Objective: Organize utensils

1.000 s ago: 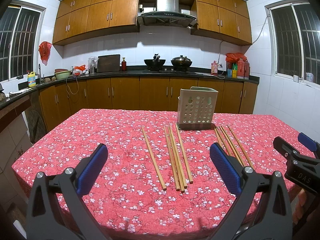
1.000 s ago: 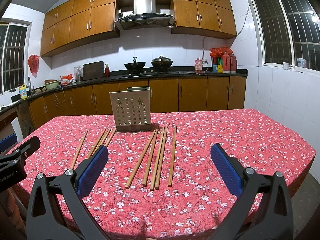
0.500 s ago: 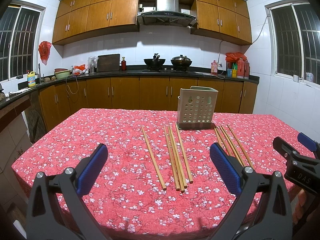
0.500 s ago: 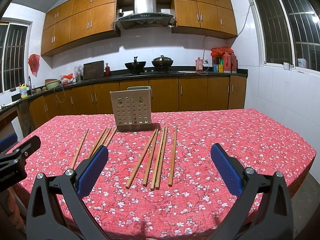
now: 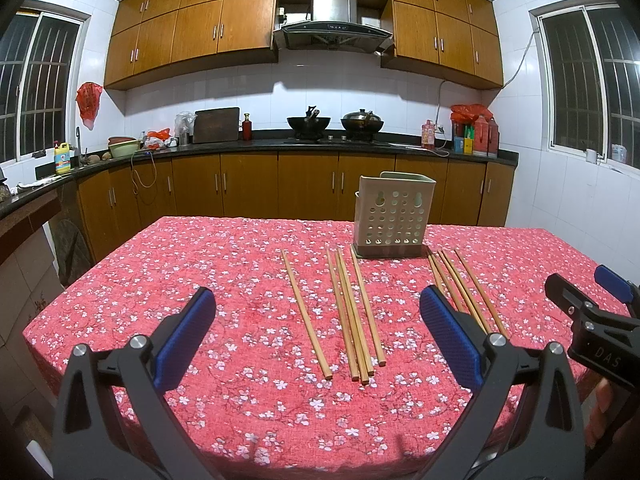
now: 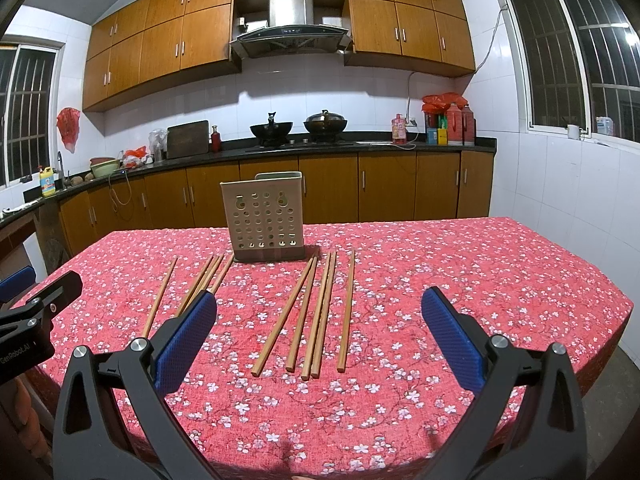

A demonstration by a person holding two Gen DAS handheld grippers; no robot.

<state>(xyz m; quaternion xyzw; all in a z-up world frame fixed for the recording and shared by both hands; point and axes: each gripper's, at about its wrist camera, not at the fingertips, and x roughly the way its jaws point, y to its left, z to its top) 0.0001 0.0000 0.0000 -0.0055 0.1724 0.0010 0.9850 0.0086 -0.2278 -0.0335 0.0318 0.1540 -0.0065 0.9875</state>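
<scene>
**Nothing has shifted; both grippers held wide over the table**

Nothing has moved since the earlier frames: both tools hover at the near edge and every chopstick lies where it did.

Nearest the camera, the left black gripper with blue padded fingers (image 5: 318,312) has its jaws spread wide and holds nothing. The right black gripper with blue padded fingers (image 6: 319,312) is equally wide and empty.

Under them spreads the red tablecloth with small white blossoms (image 5: 200,280). On it lie long wooden chopsticks in two loose groups, running away from the camera. The left group of wooden chopsticks (image 5: 352,312) has one stick set apart on its left and the others close together. The right group of wooden chopsticks (image 6: 316,312) lies well apart from it.

Beyond and between the groups stands the beige perforated plastic utensil holder (image 6: 266,220), upright.

Farthest off, dark woks (image 6: 296,128) sit on the black counter.
</scene>
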